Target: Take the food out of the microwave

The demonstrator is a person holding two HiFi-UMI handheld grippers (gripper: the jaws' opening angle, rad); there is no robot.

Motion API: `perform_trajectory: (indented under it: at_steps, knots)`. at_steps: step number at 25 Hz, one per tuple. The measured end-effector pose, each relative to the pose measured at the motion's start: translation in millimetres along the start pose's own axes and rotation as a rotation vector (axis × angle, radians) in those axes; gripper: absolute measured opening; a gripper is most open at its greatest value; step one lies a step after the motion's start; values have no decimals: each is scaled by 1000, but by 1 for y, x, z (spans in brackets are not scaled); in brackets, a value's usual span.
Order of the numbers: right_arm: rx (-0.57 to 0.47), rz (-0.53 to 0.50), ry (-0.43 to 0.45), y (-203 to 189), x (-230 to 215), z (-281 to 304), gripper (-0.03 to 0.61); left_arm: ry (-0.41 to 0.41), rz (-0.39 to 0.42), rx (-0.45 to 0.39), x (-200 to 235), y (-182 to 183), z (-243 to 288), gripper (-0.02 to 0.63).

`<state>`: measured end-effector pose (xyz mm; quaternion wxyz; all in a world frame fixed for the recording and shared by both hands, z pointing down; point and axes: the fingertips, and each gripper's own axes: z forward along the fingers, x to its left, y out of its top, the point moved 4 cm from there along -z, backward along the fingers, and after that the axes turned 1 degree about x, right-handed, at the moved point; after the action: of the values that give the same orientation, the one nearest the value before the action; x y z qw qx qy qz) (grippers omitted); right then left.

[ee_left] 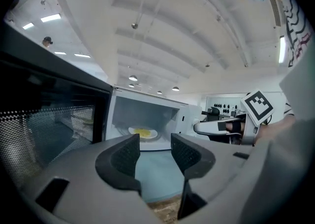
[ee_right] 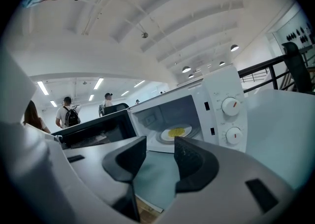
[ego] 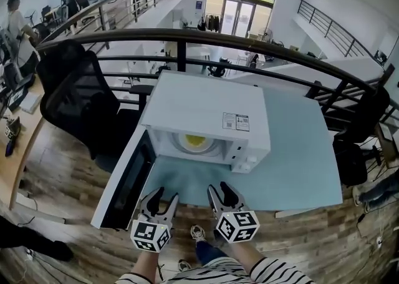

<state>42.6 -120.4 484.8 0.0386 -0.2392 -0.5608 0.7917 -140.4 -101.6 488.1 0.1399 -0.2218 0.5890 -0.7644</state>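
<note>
Open hall behind a railing (ego: 249, 44); a pale table (ego: 305, 158) stands against it. On it the microwave (ego: 206, 108) faces me, its door (ego: 124, 183) swung fully out to my left. Centred in the cavity, a white plate (ee_right: 165, 136) lies flat and carries the food (ego: 195, 141): yellow, round, with no long axis I can read. My left gripper (ego: 163, 196) and right gripper (ego: 221, 188) hover at the near table edge, jaws apart and empty. Bare tabletop separates them from the opening.

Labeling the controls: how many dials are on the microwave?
2. Both on the microwave panel, right of the open cavity: upper dial above lower dial. None seem hidden.
</note>
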Motion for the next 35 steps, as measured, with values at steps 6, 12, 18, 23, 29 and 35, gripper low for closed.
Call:
perform_trajectory:
  at_steps: [6,12,18,23,29,35]
  knots:
    - [14,11,-21,-5,-16,34,175,4,-24,14,19,-8,33,178]
    - [20,17,-35,-8,-31,65,175,-3,-29,27,30,-12,67,178]
    - [27,25,-41,-7,-43,92,175,3,-34,37,42,-15,100,178]
    - [32,18,-45,-4,-53,114,175,7,-47,43,51,-18,123,178]
    - [39,29,-81,-8,-65,135,175,11,-60,52,62,-19,148,178]
    - [46,46,-113,-13,-74,155,175,10,-59,62,71,-17,174,178]
